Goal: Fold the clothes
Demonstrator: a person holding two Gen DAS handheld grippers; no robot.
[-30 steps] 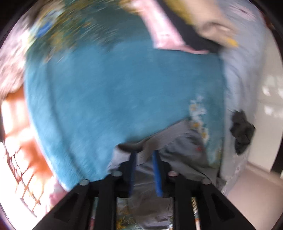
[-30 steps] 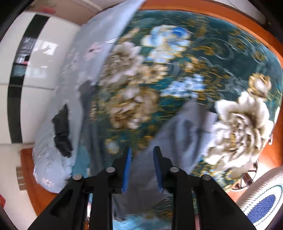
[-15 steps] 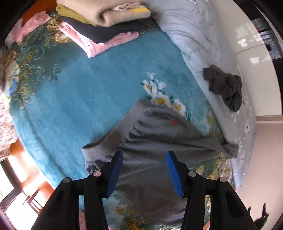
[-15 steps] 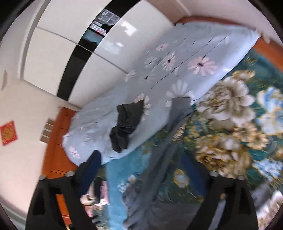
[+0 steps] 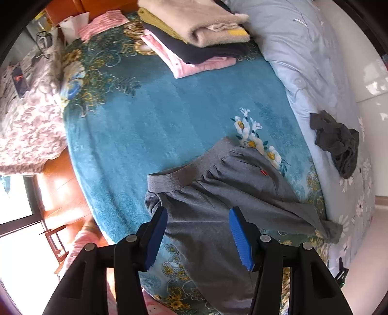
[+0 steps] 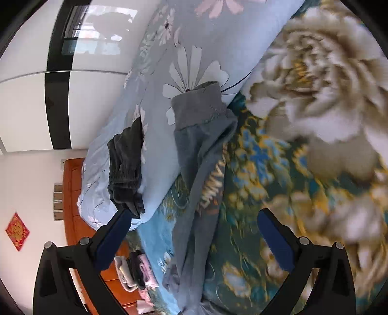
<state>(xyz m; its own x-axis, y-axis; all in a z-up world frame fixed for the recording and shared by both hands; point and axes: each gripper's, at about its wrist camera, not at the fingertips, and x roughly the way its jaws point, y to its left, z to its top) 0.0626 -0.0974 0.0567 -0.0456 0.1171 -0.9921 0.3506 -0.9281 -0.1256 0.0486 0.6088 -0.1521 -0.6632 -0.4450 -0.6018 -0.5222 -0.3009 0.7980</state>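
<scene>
Right wrist | grey trousers (image 6: 206,155) | leg lettering unreadable, blurred

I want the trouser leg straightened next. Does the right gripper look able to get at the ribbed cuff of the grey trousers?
Probably yes. The right gripper is wide open and empty, and the ribbed cuff lies uncovered ahead of it on the pale blue quilt. The dark crumpled garment sits off to one side.

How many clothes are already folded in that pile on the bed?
4 that I can tell, stacked at the far end of the teal blanket: beige sweater on top, yellow garment, black garment, pink garment at the bottom. More may be hidden between them.
</scene>
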